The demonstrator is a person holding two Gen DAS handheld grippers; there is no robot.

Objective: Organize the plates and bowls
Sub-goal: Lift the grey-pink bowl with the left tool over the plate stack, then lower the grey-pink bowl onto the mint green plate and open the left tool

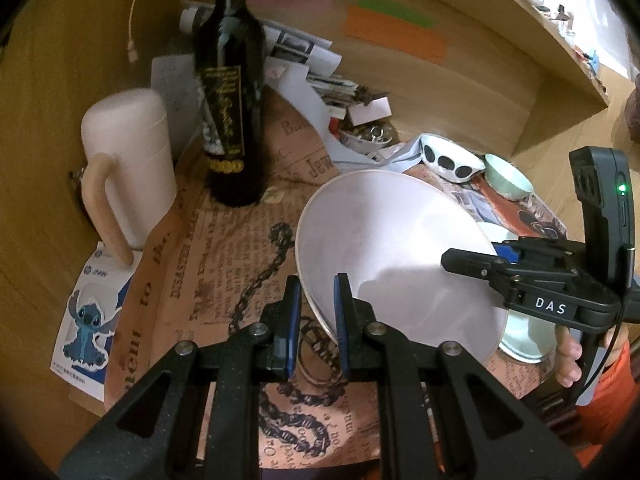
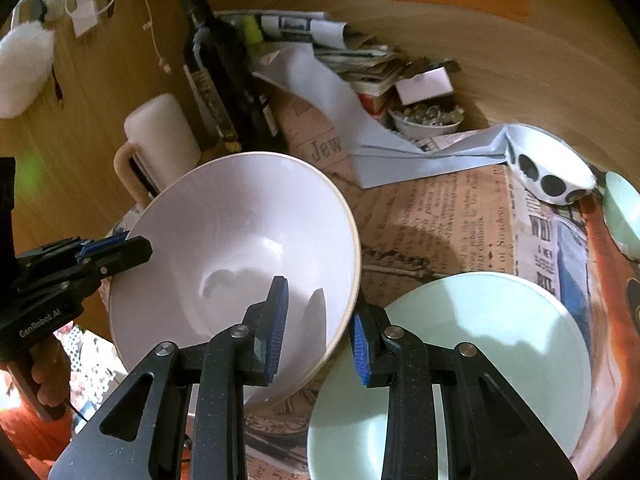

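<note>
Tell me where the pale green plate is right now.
The pale green plate lies flat on the newspaper, lower right in the right wrist view, beside the big white bowl.

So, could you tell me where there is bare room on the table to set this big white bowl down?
The clearest patch is the newspaper-print mat between the white bowl, the pale green plate and the dotted bowl. There is also free mat in front of the wine bottle and mug. The back, with its paper pile, is crowded.

right gripper [image 1: 472, 266] – "DAS" | left gripper [image 2: 136, 250] – "GenRobot.AI" | newspaper sheet [image 2: 440, 216] – "Jew"
</note>
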